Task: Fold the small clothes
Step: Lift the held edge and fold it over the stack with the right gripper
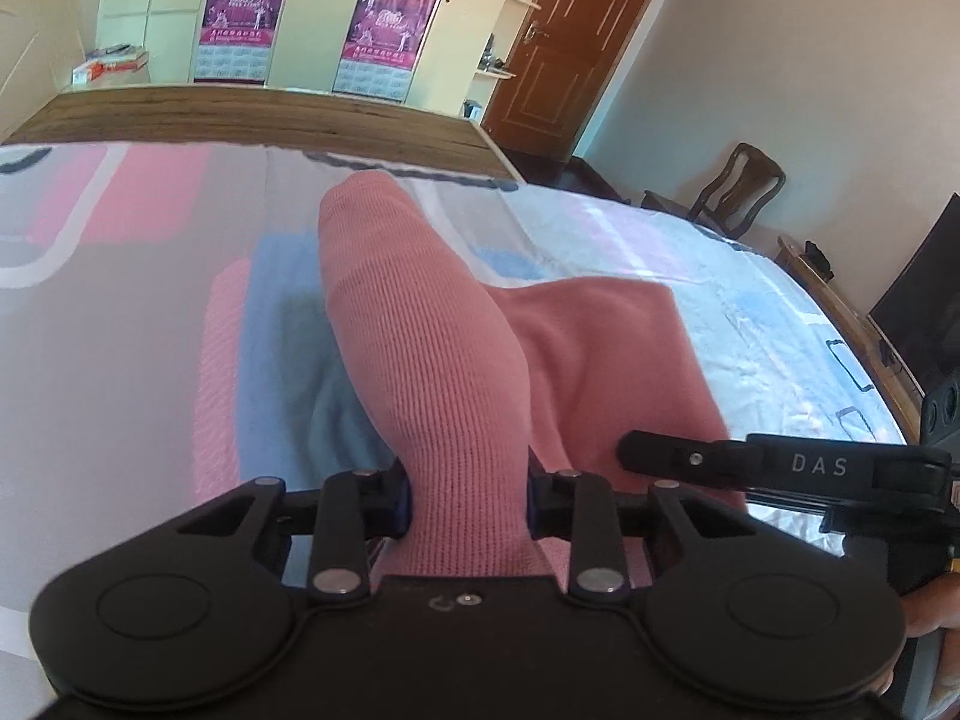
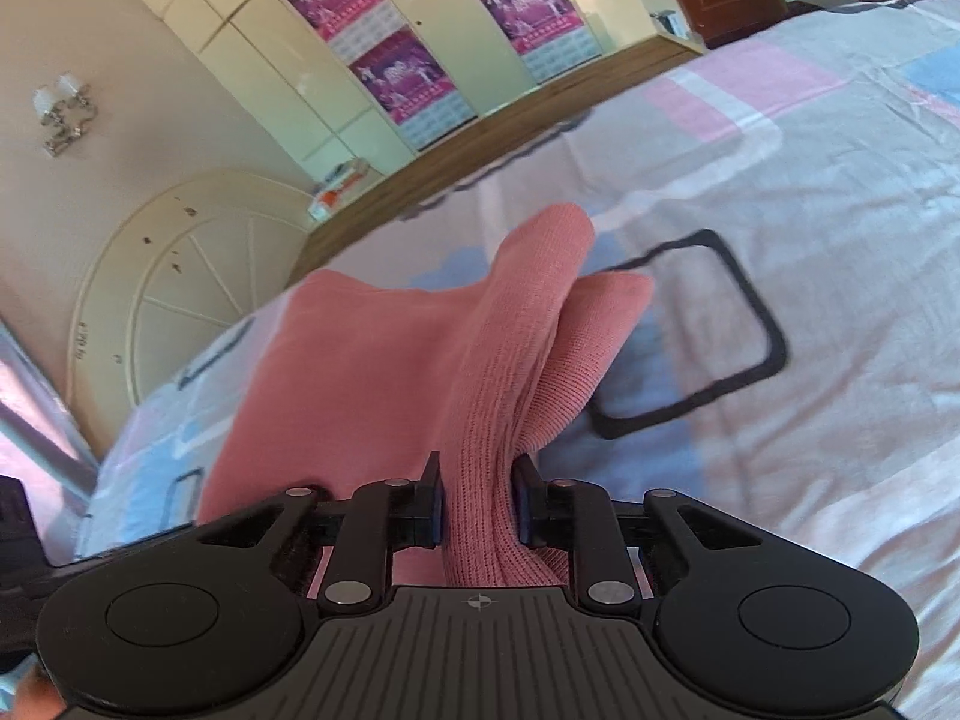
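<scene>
- Over the bed [image 1: 150,312], left tongs [image 1: 468,498] clench a raised fold of the pink garment [image 1: 420,348].
- Right tongs [image 2: 478,510] pinch another fold.

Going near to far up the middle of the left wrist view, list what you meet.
left gripper, shut on a bunched fold of the pink knit garment → patterned bedsheet → wooden bed edge → pale wardrobe doors with purple posters.
</scene>
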